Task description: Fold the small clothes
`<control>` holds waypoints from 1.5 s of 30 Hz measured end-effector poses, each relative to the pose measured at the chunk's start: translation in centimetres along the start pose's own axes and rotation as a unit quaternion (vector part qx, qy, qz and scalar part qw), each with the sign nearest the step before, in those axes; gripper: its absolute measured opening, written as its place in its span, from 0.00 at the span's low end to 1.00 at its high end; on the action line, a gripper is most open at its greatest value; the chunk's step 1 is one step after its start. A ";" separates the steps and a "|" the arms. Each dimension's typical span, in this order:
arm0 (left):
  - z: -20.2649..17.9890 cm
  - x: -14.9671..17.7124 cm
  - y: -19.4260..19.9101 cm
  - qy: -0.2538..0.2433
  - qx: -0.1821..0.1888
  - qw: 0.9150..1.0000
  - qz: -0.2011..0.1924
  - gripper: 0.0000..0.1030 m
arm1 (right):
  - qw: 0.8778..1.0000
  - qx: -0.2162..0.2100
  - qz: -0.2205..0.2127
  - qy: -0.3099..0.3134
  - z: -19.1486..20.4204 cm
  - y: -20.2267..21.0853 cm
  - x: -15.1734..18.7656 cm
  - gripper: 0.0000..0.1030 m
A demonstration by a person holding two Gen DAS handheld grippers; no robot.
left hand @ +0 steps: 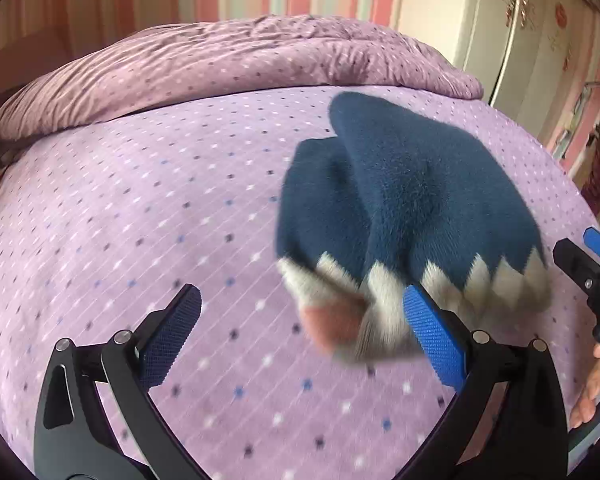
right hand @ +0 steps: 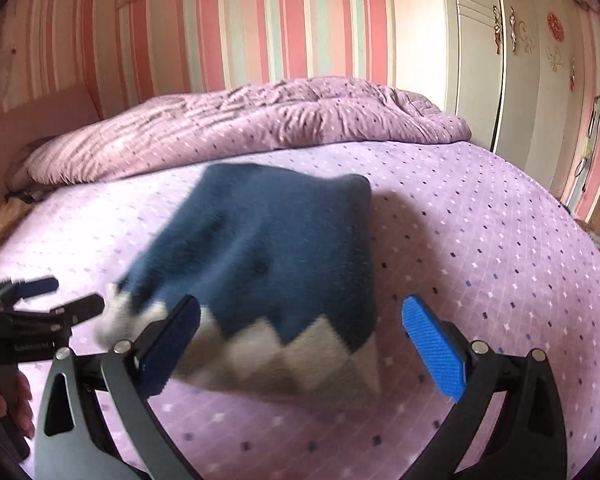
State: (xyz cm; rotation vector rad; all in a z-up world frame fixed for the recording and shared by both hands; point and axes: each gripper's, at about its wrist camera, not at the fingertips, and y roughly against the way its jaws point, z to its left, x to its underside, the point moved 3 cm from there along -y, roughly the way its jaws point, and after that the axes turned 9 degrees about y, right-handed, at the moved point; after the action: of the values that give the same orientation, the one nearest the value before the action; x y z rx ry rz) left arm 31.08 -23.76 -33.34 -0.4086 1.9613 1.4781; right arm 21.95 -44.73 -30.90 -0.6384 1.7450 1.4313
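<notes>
Left gripper [left hand: 302, 336] spread wide, holding nothing; blue sock [left hand: 412, 208] lies on the purple bedsheet [left hand: 140, 200] just ahead of its right finger, blurred. Only the left view shows a second sock layer and pinkish toe patch. Right gripper [right hand: 300, 344] also spread, sock [right hand: 276, 256] between its fingers, ahead.

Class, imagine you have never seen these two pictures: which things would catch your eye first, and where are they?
First, the dark blue knitted garment with a cream zigzag hem, lying blurred mid-bed on the lilac dotted sheet. Next, the blue-padded open left tool and right tool in the foreground. Behind lies a rumpled purple duvet by the pink striped wall.
</notes>
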 end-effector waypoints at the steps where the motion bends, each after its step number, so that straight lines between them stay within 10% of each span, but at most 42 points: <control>1: 0.7 0.2 1.1 0.009 -0.003 1.000 -0.002 0.97 | 1.000 -0.009 -0.003 -0.010 0.4 1.0 -0.2 0.98; 18: 12.2 9.5 20.4 0.098 -0.090 0.991 -0.015 0.97 | 0.998 -0.040 0.039 -0.001 9.9 16.8 4.3 0.98; 33: 12.3 18.1 30.9 0.102 -0.098 0.990 -0.003 0.97 | 0.997 -0.050 0.060 0.017 13.2 27.2 11.3 0.98; 45: 11.3 18.0 36.5 0.092 -0.113 0.988 -0.045 0.97 | 0.999 -0.020 0.004 0.047 13.5 33.4 8.1 0.98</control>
State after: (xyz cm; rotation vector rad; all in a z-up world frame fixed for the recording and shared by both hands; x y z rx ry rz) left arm -0.57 0.85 -19.89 -0.7474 1.8904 1.6595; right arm -5.39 -22.87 -19.12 -0.7323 1.7962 1.4655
